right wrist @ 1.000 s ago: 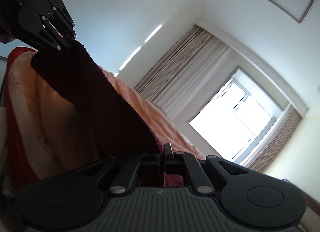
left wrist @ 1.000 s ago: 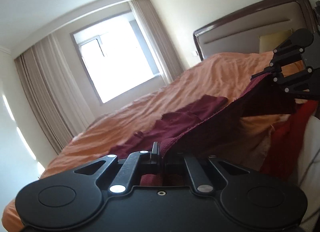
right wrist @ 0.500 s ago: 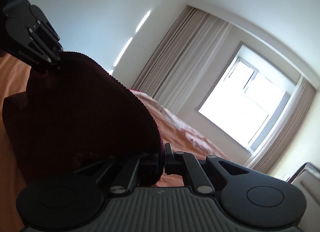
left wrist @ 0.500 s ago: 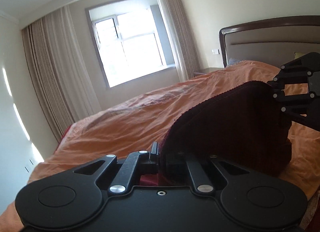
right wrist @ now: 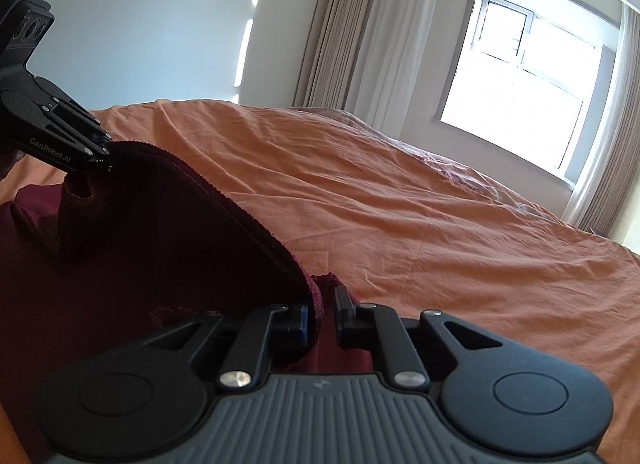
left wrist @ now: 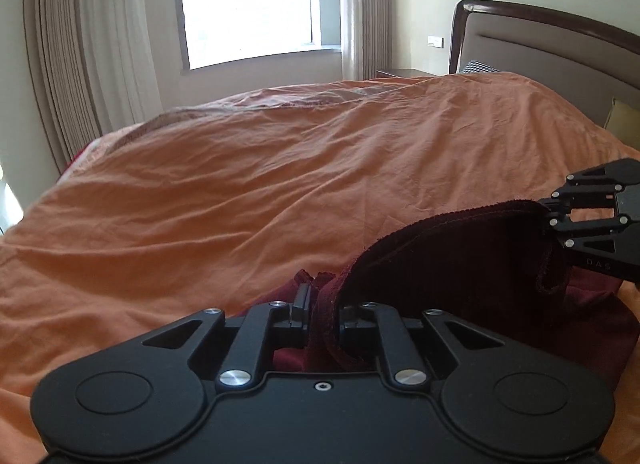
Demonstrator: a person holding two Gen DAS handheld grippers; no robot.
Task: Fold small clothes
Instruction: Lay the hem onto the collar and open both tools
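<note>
The maroon garment [left wrist: 460,264] lay doubled over on the orange bed [left wrist: 280,184], its top hem bridging both tongs so corners landed together; left tongs [left wrist: 322,310] and right tongs [right wrist: 322,314] had just been opening, cloth loose between them.
</note>
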